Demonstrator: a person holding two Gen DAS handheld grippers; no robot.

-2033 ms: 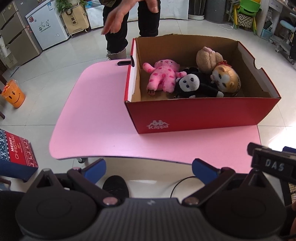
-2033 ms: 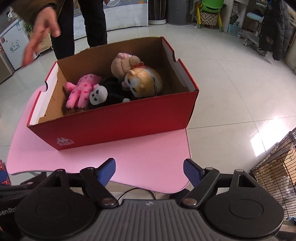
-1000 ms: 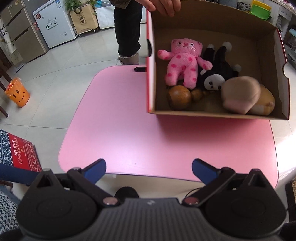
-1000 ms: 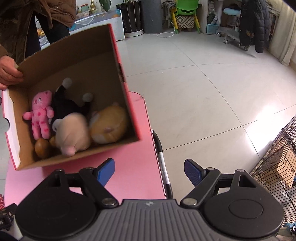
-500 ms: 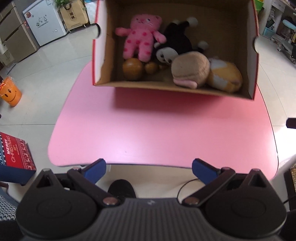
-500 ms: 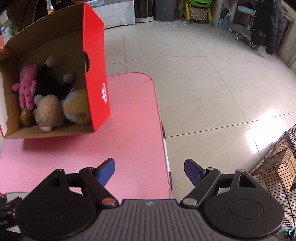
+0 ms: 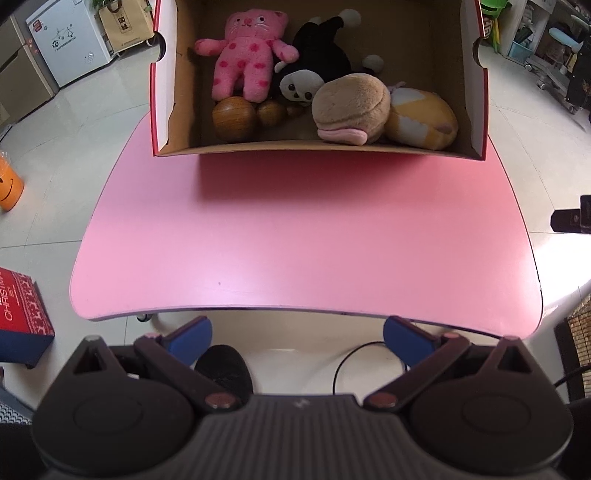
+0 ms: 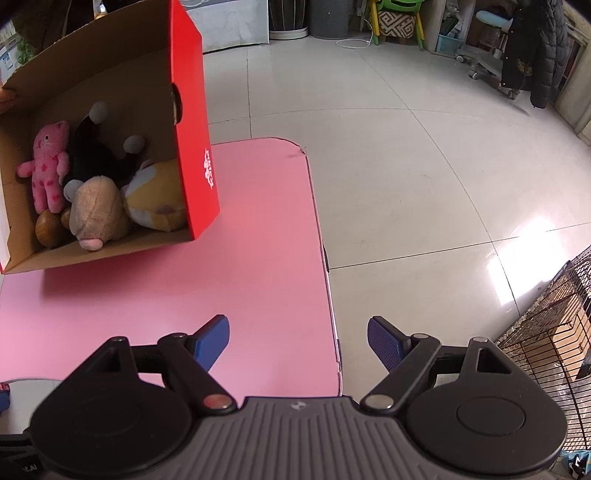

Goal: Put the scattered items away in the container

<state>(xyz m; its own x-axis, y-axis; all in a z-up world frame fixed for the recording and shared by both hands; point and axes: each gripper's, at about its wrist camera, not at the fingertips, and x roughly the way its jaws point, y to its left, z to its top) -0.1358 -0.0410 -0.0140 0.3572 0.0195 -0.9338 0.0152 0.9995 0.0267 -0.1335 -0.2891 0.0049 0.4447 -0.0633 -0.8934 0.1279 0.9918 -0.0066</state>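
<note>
Blue-padded jaws of the left gripper (image 7: 297, 334) and the right gripper (image 8: 297, 334) both stand apart with nothing between them, hanging at the near edge of the pink table (image 7: 295, 240), well short of the red box (image 8: 192, 122). That box is tipped, mouth facing the grippers, over the table's far side, a hand (image 8: 5, 99) at its rim. Likely risk: the pink cat (image 7: 245, 55), black plush (image 7: 314, 62), tan plush (image 7: 351, 107), yellow plush (image 7: 421, 120) and wooden balls (image 7: 234, 118) piled at its low wall spill out.

Pale glossy tiled floor (image 8: 406, 155) with a bright light patch; wire cage (image 8: 546, 332) at right, green chair (image 8: 397, 14) (far side), white fridge (image 7: 70, 40).
</note>
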